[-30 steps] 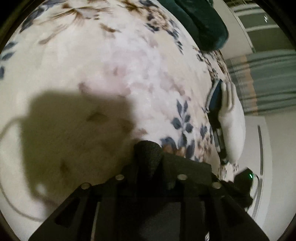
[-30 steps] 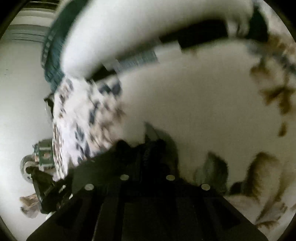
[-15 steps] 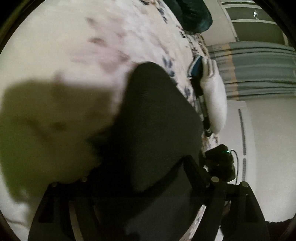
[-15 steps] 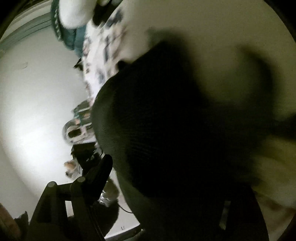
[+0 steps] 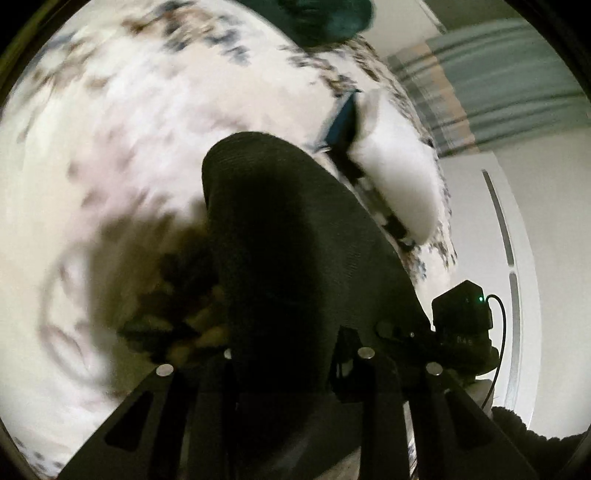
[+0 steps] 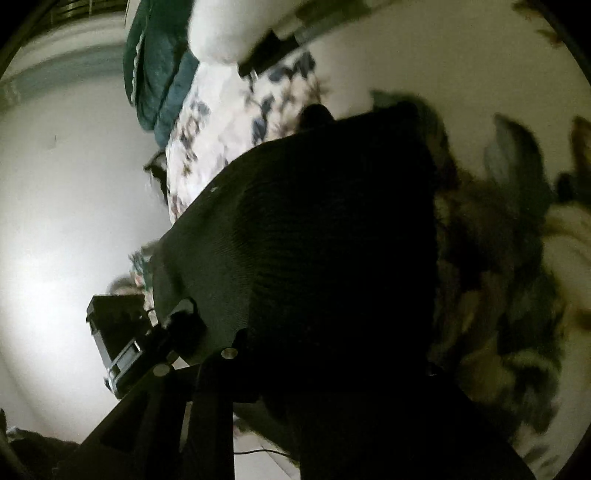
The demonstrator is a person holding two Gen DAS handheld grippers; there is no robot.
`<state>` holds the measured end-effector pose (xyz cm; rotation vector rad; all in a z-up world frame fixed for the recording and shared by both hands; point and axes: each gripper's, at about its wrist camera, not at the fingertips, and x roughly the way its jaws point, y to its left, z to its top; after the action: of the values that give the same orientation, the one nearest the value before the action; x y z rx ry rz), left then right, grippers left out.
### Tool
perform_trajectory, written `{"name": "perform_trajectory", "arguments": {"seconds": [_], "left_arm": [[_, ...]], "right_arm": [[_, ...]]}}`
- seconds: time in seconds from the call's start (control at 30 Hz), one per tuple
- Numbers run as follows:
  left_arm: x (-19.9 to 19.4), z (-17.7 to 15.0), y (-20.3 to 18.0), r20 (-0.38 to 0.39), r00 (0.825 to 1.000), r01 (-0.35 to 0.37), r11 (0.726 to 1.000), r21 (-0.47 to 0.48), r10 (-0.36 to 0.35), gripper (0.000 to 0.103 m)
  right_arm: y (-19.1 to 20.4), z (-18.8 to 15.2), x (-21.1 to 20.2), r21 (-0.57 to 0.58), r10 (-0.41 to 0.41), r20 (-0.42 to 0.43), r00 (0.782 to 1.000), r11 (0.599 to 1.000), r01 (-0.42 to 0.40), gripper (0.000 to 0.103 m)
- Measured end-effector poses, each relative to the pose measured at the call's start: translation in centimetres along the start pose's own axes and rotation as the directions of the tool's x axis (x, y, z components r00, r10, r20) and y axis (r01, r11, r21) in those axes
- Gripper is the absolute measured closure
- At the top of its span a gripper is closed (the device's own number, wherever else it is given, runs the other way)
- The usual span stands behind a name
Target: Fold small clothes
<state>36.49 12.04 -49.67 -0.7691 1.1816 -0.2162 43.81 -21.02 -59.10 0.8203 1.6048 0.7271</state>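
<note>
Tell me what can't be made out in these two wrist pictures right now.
- Left claw tips, left wrist view: the black garment drapes over them, so the grip is hidden.
- Right claw tips, right wrist view: the same dark cloth covers them.
- Floral bedspread: its pattern is smeared by motion blur.
- Garment type: unclear, its lower part cut off by the frame edge.
- White object beside the bed: blurred, unidentifiable.

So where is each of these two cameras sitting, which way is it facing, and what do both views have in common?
Left wrist: sits on the left gripper, looking down along its fingers at the floral bedspread; the black knit garment rises from its closing jaws.
Right wrist: sits on the right gripper, facing the bed edge and a pale wall; its closing jaws also carry the garment.
Shared: garment, bedspread, dark green bedding, white plush item.
</note>
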Motion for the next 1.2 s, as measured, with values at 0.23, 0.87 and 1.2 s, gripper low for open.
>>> {"name": "perform_trajectory", "arguments": {"seconds": [0.23,0.87,1.2], "left_arm": [[-2.1,6.3,-6.9,-0.046,0.998,0.052,0.988,0.143,-0.045,0.081],[15.6,29.9,-20.9,-0.084,0.994,-0.036,0.932,0.362,0.071,0.076],[18.7,30.5,-20.5,-0.041,0.965,-0.219,0.886,0.409,0.258,0.02]], "right_arm": [[5.3,0.1,-7.2,0.032,0.004,0.191,0.982,0.999,-0.01,0.078],[7.9,25.6,-20.8,0.127,-0.145,0.39,0.909,0.987,0.103,0.078],[7.9,28.4,-16.7,0.176,-0.438,0.336,0.834,0.899,0.401,0.04]]}}
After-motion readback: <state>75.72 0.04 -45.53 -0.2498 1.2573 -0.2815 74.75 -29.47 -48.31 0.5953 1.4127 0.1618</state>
